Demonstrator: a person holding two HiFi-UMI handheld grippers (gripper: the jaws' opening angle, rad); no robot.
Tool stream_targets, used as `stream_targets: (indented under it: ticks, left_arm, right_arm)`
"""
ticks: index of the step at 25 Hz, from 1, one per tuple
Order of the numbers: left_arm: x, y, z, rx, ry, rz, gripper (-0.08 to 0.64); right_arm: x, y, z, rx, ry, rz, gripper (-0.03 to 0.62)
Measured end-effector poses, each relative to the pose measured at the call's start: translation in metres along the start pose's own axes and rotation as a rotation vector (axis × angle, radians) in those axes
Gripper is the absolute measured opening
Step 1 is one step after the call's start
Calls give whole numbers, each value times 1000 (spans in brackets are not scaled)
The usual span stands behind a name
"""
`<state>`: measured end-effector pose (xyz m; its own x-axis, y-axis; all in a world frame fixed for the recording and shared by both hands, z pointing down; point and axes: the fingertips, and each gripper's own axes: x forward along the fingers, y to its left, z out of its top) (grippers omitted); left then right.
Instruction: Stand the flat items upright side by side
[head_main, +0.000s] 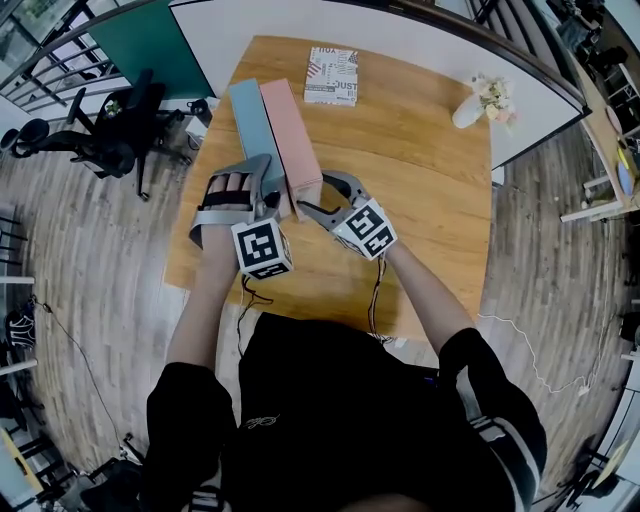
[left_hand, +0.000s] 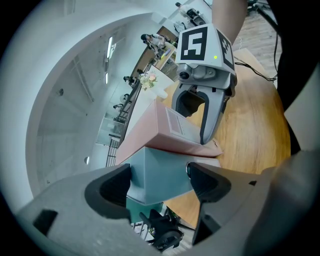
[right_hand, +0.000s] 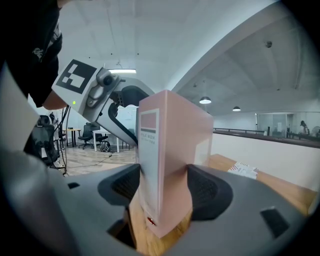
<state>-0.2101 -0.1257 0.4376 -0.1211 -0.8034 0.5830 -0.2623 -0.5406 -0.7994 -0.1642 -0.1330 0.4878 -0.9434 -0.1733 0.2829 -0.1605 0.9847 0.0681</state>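
Tabletop (head_main: 425, 210) holds book (head_main: 331, 76), flower vase (head_main: 468, 110) beyond pink box (head_main: 292, 135), teal box (head_main: 252, 130).

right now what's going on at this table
A person works with a two-jaw gripper in each hand. The left gripper is shut on a teal box, the right gripper on a pink box. Both boxes stand upright side by side on the wooden table. A patterned book lies flat at the far end, untouched.
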Motion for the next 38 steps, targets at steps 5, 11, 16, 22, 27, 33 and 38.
stream_targets:
  ticks: [5, 11, 16, 22, 27, 33, 38]
  left_arm:
    - [0, 2, -1, 6, 9, 10, 385]
    - [0, 2, -2, 5, 13, 13, 387]
    - [-1, 2, -5, -1, 16, 18, 390]
    - [-3, 6, -5, -23, 15, 13, 393]
    - [-28, 15, -6, -60, 28, 57, 391]
    - [-67, -15, -33, -353, 52, 79, 363]
    - [-70, -79, -67, -715, 18, 103, 263]
  right_arm:
    - [6, -5, 1, 9, -5, -1, 302]
    - [11, -8, 1, 10, 0, -5, 305]
    - [15, -9, 4, 20, 0, -14, 305]
    - [6, -11, 5, 35, -8, -40, 305]
    - [-15, -5, 1, 42, -30, -80, 304]
    - [-50, 9, -15, 99, -62, -139, 288]
    - [-76, 22, -42, 135, -39, -229, 195]
